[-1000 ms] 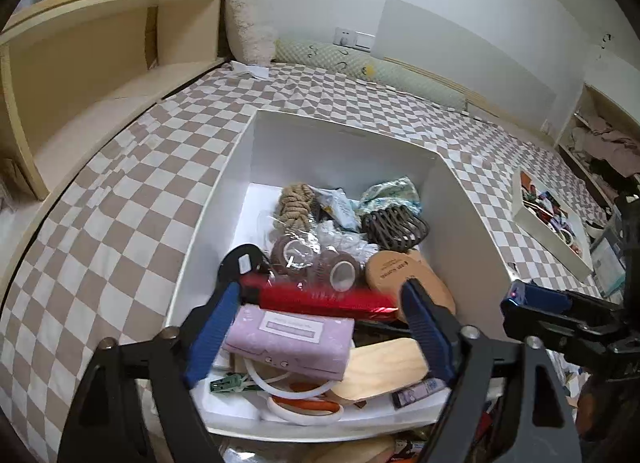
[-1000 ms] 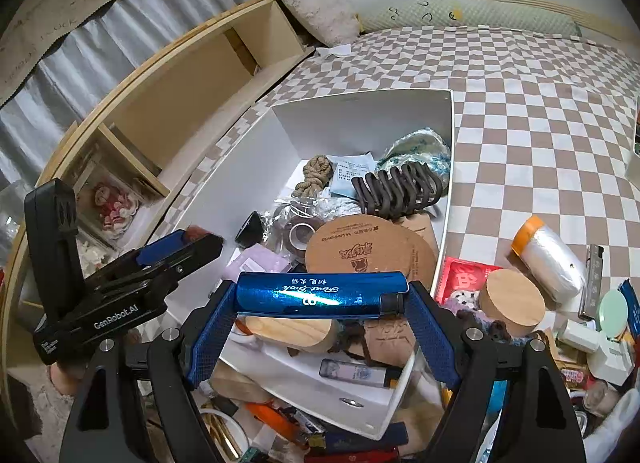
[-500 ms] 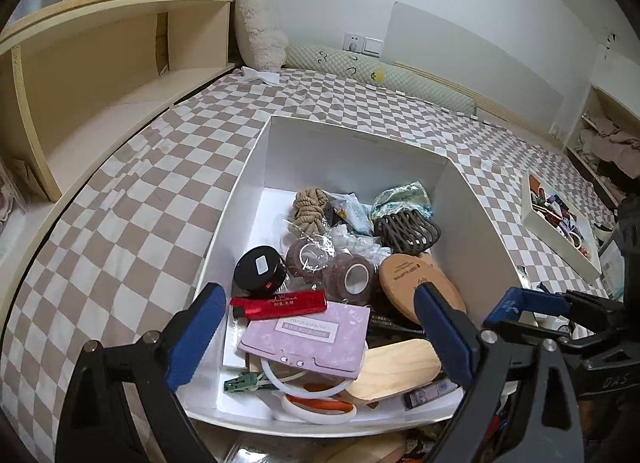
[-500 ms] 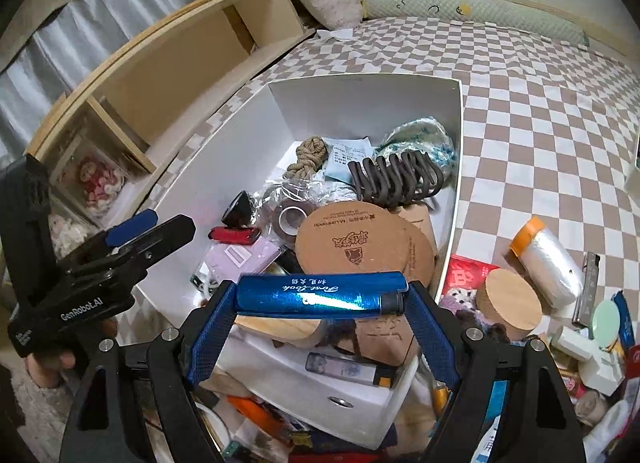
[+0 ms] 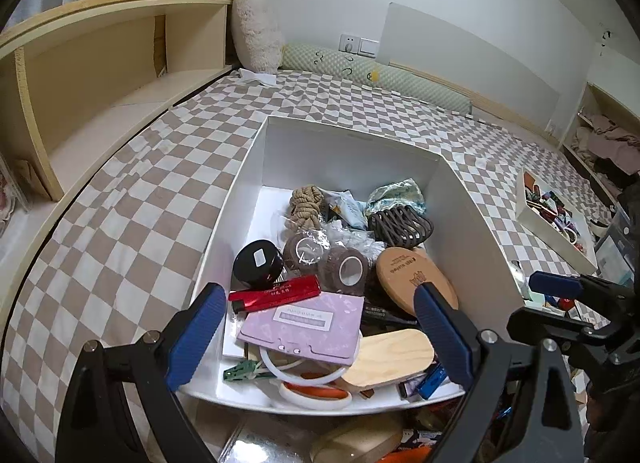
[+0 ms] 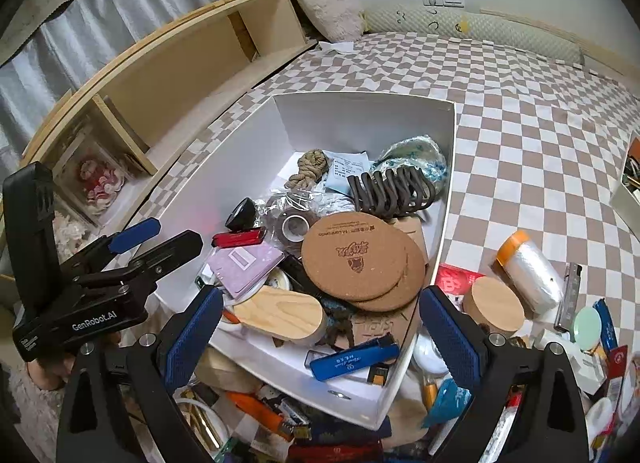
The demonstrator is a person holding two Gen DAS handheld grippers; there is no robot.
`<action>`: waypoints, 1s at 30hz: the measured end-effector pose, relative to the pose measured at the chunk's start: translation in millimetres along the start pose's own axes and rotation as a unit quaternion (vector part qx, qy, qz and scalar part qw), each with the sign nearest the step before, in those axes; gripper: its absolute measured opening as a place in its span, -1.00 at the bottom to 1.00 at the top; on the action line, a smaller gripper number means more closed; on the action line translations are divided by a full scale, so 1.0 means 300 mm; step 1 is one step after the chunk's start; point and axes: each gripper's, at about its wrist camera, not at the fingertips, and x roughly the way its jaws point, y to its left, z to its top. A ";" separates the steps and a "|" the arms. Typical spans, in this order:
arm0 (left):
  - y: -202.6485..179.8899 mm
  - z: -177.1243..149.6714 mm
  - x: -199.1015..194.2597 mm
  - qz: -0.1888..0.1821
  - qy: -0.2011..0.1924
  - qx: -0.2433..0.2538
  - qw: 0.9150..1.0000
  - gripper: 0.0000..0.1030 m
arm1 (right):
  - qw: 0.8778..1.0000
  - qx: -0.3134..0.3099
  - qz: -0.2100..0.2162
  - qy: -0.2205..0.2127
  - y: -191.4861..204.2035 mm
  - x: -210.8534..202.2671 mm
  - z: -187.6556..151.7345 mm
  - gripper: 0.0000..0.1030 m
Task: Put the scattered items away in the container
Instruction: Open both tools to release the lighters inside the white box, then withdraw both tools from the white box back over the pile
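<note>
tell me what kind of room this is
Most likely a bedroom: a bed under a checkered cover, a fluffy pillow and a long bolster by the wall, and a built-in wooden shelf beside it.

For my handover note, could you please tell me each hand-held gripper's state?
Left hand-held gripper: open, empty.
Right hand-held gripper: opening, nothing between its jaws.

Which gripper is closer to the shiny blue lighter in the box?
Right. The right gripper, fingers opening, hangs just above the blue lighter at the box's near corner. The left gripper sits farther off, beyond the box's left wall.
</note>
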 end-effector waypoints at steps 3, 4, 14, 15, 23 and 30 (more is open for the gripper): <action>-0.005 -0.007 -0.022 0.000 -0.001 0.001 1.000 0.86 | 1.000 0.001 -0.002 -0.005 0.001 -0.023 -0.009 0.91; -0.008 -0.009 -0.030 -0.002 -0.002 0.002 1.000 0.86 | 1.000 0.002 -0.003 -0.006 0.002 -0.031 -0.011 0.91; -0.051 -0.025 -0.136 0.009 -0.024 0.023 0.999 0.99 | 1.000 0.008 -0.015 -0.018 -0.005 -0.103 -0.051 0.92; -0.055 -0.027 -0.148 0.010 -0.026 0.024 0.999 0.99 | 1.000 0.009 -0.015 -0.018 -0.005 -0.110 -0.056 0.92; -0.088 -0.047 -0.214 0.020 -0.029 0.032 0.999 0.99 | 0.999 0.011 -0.023 -0.029 -0.010 -0.190 -0.096 0.92; -0.122 -0.067 -0.268 0.018 -0.034 0.038 0.999 0.99 | 0.999 0.016 -0.033 -0.040 -0.024 -0.263 -0.131 0.92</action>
